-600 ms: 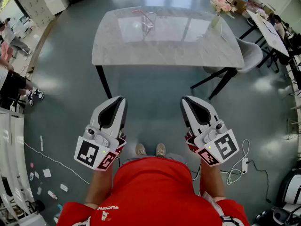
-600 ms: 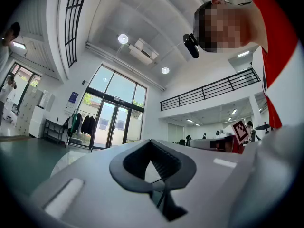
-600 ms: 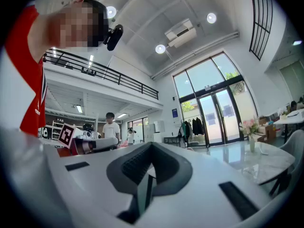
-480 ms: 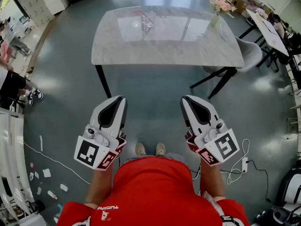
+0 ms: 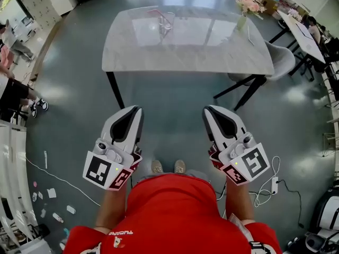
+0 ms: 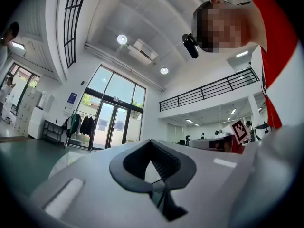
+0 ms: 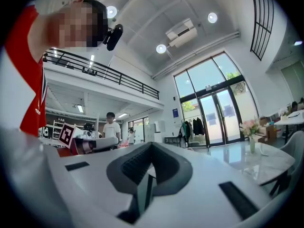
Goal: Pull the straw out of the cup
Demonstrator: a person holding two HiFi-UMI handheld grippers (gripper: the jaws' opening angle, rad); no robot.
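A clear glass cup (image 5: 166, 24) with a thin red straw (image 5: 159, 14) stands at the far side of the marble table (image 5: 185, 49). Both grippers hang well short of the table, over the floor in front of the person's red shirt. My left gripper (image 5: 136, 110) points toward the table with its jaws together and nothing between them. My right gripper (image 5: 207, 111) is held the same way, jaws together and empty. The left gripper view shows only the closed left gripper (image 6: 151, 148) against the hall. In the right gripper view the right gripper (image 7: 151, 151) is closed too.
A vase of pink flowers (image 5: 245, 7) stands on the table's far right corner, with a grey chair (image 5: 282, 61) beside it. Another table (image 5: 304, 32) is at the right. People stand at the left edge (image 5: 11, 91). A white cable and power strip (image 5: 274, 184) lie on the floor.
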